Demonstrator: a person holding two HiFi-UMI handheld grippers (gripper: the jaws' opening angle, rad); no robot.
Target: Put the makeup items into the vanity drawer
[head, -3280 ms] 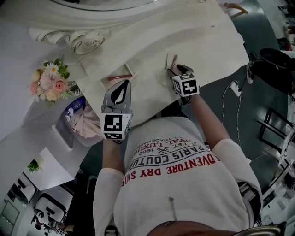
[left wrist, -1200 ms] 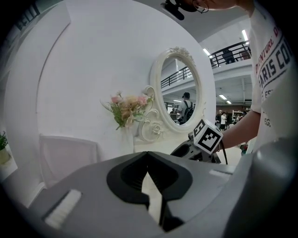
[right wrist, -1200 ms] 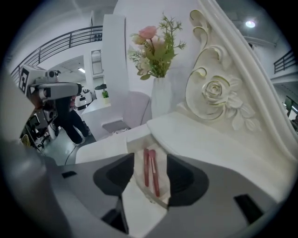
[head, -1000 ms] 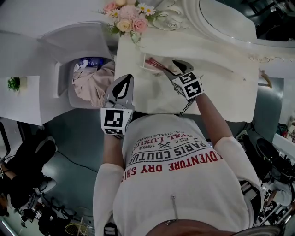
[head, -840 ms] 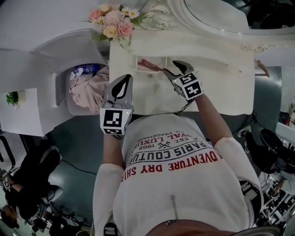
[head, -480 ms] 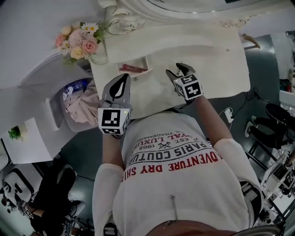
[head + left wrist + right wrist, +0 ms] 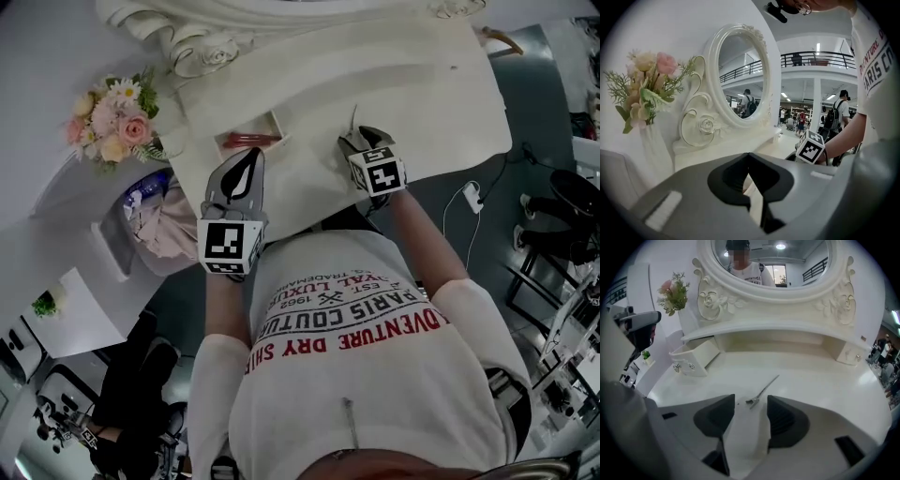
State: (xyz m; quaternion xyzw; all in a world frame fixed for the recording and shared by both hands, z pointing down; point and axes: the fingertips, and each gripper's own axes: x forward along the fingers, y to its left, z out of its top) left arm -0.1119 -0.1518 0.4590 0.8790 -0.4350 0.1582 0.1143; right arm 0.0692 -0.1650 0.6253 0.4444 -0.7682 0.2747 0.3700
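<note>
The right claw (image 7: 750, 409) is hovering low over the white vanity top (image 7: 820, 376) with its jaws standing well apart and gripping nothing. A thin metal tool (image 7: 762, 390) is lying flat on the top just beyond the jaw tips, near the centre of the right gripper view, running up and to the right. At the left of that view a small drawer (image 7: 696, 355) is sitting pulled out from the shelf under the oval mirror (image 7: 771, 263). In the head view the drawer (image 7: 255, 151) is showing left of centre in the upper half, and a pink stick-shaped makeup item (image 7: 246, 139) is lying inside it. The left claw (image 7: 749, 157) is pointing toward the drawer from below in the head view, well apart from the tool, with its jaws pressed together and empty. The person's arms are reaching up from the bottom of the head view, the right claw on the right side of the frame just below the tool. A bunch of flowers (image 7: 108, 117) is standing at the upper left, beside the vanity.
</note>
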